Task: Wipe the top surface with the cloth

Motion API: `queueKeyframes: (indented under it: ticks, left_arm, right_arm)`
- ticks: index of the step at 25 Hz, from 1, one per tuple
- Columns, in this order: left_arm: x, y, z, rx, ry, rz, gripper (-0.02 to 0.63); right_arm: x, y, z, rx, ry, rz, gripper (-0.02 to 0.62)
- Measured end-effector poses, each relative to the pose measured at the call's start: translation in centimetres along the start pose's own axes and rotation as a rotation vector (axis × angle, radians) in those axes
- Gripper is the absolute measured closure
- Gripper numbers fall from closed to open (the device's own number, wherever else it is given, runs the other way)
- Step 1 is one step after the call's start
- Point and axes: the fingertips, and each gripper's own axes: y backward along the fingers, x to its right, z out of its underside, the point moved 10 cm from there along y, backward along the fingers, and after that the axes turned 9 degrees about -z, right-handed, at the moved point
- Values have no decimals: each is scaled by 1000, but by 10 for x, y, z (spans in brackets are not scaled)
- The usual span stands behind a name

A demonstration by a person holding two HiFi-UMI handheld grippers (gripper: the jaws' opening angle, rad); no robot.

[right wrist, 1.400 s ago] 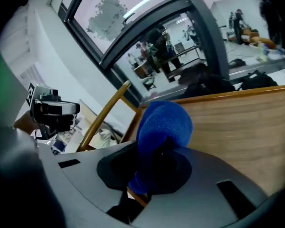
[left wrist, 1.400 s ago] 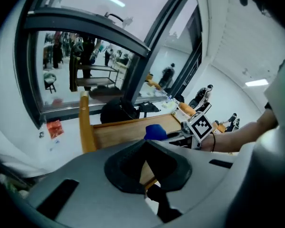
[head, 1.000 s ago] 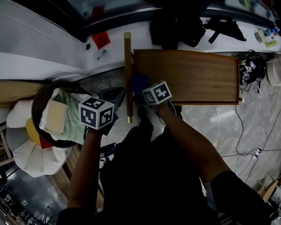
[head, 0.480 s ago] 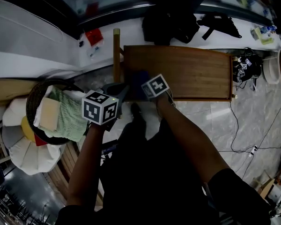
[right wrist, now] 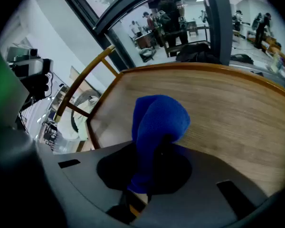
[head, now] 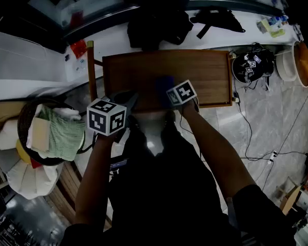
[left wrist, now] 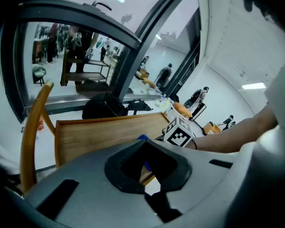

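The wooden top point(head: 205, 70) is a long brown board with a raised rim. A blue cloth point(head: 164, 85) rests on it near the front edge, about midway along. My right gripper point(head: 170, 92) is shut on the cloth, which bulges out of its jaws point(right wrist: 157, 122) over the wood grain point(right wrist: 228, 108). My left gripper point(head: 129, 99) hovers off the top's front left part with nothing in it; its fingers taper together to a point. In the left gripper view the top point(left wrist: 95, 134) and the right gripper's marker cube point(left wrist: 179, 132) lie ahead.
A wooden chair rail point(head: 91, 70) stands along the top's left end. At the left on the floor, a dark basket point(head: 28, 111) holds green and yellow cloths. A black bag point(head: 154, 27) lies behind the top. Cables and a dark bundle point(head: 251, 65) sit to the right.
My right gripper has slid the blue cloth to the right, from the top's left end toward its middle. The left gripper has stayed by the front left edge.
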Motion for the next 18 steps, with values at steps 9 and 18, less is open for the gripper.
queueKeyframes:
  ticks: [9,18]
  left_arm:
    - [62,-56,-18,-6,-34,44,600]
    - [111,-93,-20,-13,-51,88,600]
  right_arm:
    - [80,81,44,20,-58,114,534]
    - [141,149,78,-29,-91,292,532]
